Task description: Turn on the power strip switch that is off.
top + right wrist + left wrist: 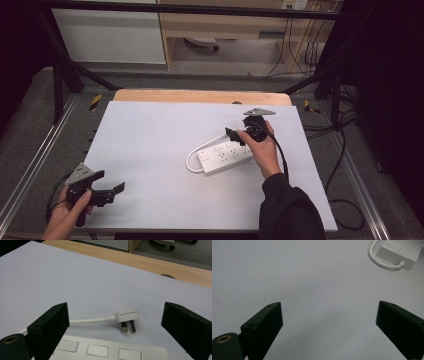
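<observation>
A white power strip (pixel 225 155) lies right of centre on the white table top (pixel 150 145). Its white cable (pixel 190 163) loops round its left end. In the right gripper view the strip (pixel 107 350) is just under the jaws, and the cable's white plug (pixel 127 316) lies on its side beyond, prongs bare. My right gripper (pixel 239 131) hovers open above the strip's far end, the plug between and ahead of the jaws (pixel 115 305). My left gripper (pixel 110 181) is held open near the front left corner, nothing in it (pixel 329 304). The strip's end (pixel 398 251) shows far off there.
A strip of bare wooden table (pixel 200 96) runs along the far edge, with a round hole (pixel 167 276) in it. A black frame (pixel 200 9) surrounds the table. Cables (pixel 345 165) trail on the floor at the right. A wooden cabinet (pixel 225 25) stands behind.
</observation>
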A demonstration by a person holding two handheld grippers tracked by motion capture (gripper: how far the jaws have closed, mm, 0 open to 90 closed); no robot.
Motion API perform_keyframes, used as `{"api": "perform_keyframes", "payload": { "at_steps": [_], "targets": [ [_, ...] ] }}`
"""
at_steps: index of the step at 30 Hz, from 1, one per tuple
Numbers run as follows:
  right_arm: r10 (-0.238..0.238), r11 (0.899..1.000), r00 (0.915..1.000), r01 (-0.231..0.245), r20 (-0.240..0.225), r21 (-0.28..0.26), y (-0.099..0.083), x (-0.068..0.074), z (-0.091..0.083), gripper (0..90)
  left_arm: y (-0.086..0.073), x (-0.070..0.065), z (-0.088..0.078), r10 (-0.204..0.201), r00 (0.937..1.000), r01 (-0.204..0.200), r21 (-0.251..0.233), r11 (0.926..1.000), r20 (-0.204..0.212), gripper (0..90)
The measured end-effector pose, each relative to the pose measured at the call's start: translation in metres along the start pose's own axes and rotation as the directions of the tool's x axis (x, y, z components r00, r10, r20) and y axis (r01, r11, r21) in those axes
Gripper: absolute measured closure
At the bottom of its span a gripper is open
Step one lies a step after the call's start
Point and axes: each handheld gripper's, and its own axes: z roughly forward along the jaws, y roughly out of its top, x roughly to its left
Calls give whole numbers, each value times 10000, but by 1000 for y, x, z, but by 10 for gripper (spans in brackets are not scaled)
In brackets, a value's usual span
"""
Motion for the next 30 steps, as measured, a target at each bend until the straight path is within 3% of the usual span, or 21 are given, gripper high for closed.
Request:
{"api": "perform_keyframes", "payload": {
  "at_steps": [4, 14, 30],
  "targets": [
    [-33, 9999, 10000, 33, -21, 108, -1, 1, 3, 137, 0, 0, 0, 32, 10000, -32, 17, 10000, 20, 70],
    [-66, 9993, 9993, 79, -375, 355, -5, 9, 10, 384, 0, -1, 1, 104, 9999, -105, 123, 9999, 46, 71],
    [-96, 9992, 9979, 121, -635, 382, -11, 14, 19, 610, 0, -2, 3, 216, 9998, -217, 235, 9995, 53, 72]
  ]
}}
